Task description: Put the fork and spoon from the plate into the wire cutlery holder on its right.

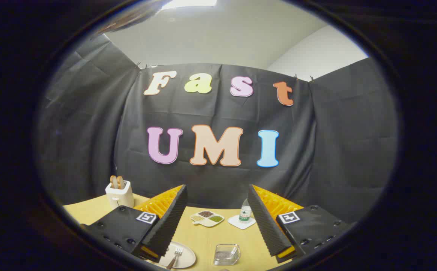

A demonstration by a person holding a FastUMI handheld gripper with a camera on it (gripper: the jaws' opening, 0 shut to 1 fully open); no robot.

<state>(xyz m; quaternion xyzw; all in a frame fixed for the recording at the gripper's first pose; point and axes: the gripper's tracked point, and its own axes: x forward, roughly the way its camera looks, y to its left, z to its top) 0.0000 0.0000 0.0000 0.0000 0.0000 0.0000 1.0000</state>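
Observation:
My gripper [217,197] stands open, high above the wooden table [207,235], with nothing between its fingers. Below and between the fingers lies a white plate [186,258], partly hidden by the left finger [167,222]. A fork [175,256] rests on the plate with its tines pointing away from me. To the right of the plate sits the wire cutlery holder [226,255], a small see-through box close to the right finger [265,222]. I cannot make out a spoon; part of the plate is covered.
A white toaster [119,192] holding bread stands at the table's far left. Beyond the fingers lie a divided white dish [207,218] with grains and a small bottle [245,212] on a white coaster. Black cloth walls close the booth behind.

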